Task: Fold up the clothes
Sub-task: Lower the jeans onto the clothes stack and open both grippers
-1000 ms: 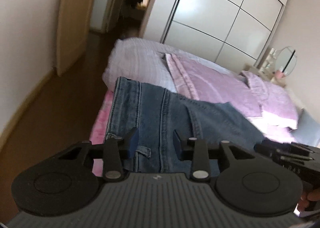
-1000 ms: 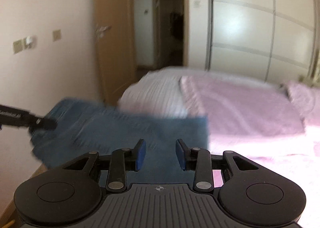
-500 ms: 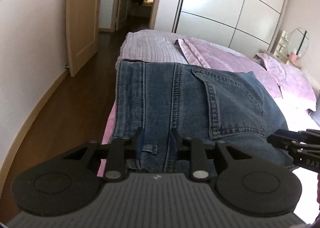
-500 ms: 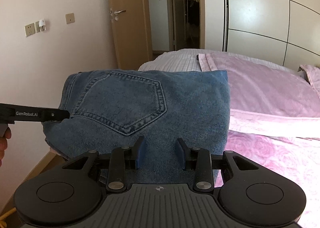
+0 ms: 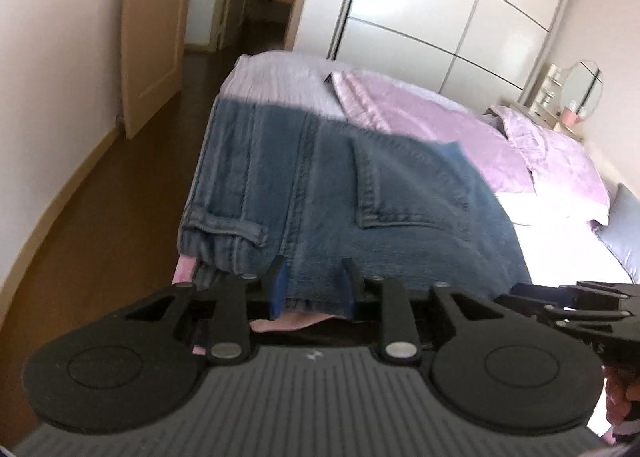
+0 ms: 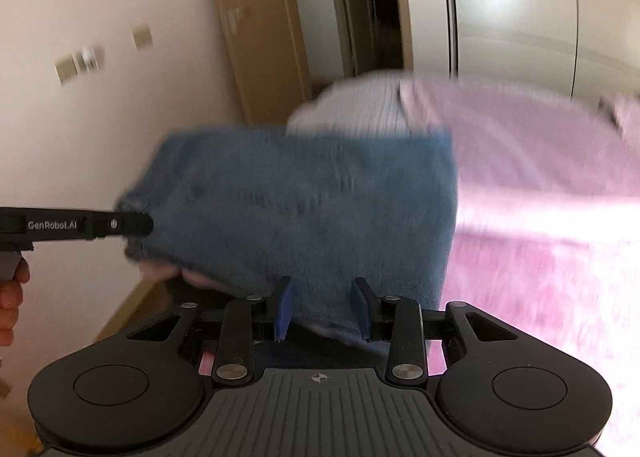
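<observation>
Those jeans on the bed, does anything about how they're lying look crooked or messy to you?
Slightly. The folded jeans sit at the bed's corner, and their left edge, by the belt loop, is bunched and hangs past the mattress edge. A purple quilt behind has one corner flipped over. Nothing looks spilled or damaged.

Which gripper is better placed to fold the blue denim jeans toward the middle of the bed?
Probably the left gripper: it sits at the waistband end of the blue denim jeans by the bed's edge. The right gripper is already on the inner side.
</observation>
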Tool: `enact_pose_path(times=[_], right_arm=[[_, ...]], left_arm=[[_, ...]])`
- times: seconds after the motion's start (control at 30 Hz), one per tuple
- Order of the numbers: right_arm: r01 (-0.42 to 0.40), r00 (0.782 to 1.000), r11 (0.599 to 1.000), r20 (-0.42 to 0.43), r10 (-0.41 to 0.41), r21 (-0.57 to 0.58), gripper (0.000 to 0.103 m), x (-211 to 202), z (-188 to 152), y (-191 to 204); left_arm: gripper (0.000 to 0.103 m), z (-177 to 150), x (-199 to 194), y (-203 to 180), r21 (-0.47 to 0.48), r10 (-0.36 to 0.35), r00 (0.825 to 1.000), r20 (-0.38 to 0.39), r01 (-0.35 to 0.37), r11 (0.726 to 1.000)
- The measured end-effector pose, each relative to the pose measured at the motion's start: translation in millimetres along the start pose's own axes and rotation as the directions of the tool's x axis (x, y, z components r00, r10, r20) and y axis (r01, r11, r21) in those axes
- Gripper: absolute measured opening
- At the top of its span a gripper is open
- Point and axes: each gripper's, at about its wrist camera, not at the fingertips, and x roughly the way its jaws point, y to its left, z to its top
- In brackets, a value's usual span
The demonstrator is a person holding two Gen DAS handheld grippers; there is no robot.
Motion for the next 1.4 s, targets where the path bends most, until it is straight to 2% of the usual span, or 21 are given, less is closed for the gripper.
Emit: enact_pose_path(times=[0.17, 0.27, 0.33, 0.53, 0.9, 1.17, 1.4], right_arm=[[0.033, 0.999, 0.991, -0.023, -0.037, -0.133, 0.035, 13, -12, 16], [0.082, 0.994, 0.960, -0.043, -0.096, -0.267, 0.036, 27, -22, 27], [0.104, 0.992, 0.950, -0.038, -0.120, -0.294, 0.041, 31, -29, 30], [0.061, 0.998, 0.983, -0.004, -0.062, -0.176, 0.042, 16, -18, 19], [-0.023, 0.999, 0.999, 0.047, 0.024, -0.025, 0.042, -15, 1, 10], [-0.003, 1.000, 1.000, -0.020, 0.003, 0.017, 0.042, -39, -17, 19], [0.035, 0.998, 0.999, -0.061, -0.033, 0.035, 0.042, -78, -32, 15]], left_arm=[[0.028, -15, 5, 9, 0.004, 0.018, 1.000, 0.013, -0.018, 1.000], [0.029, -19, 6, 4, 0.024, 0.025, 0.999, 0.020, -0.025, 0.999], [0.029, -17, 4, 2, 0.018, 0.038, 0.999, 0.027, -0.038, 0.999], [0.028, -9, -1, -1, -0.004, 0.061, 0.998, 0.031, -0.061, 0.998], [0.031, 2, -25, -24, -0.010, 0.131, 0.991, 0.016, -0.131, 0.991], [0.039, -16, -64, -50, -0.035, 0.192, 0.981, -0.031, -0.193, 0.981], [0.050, -28, -105, -90, -0.023, 0.202, 0.978, -0.046, -0.203, 0.979]])
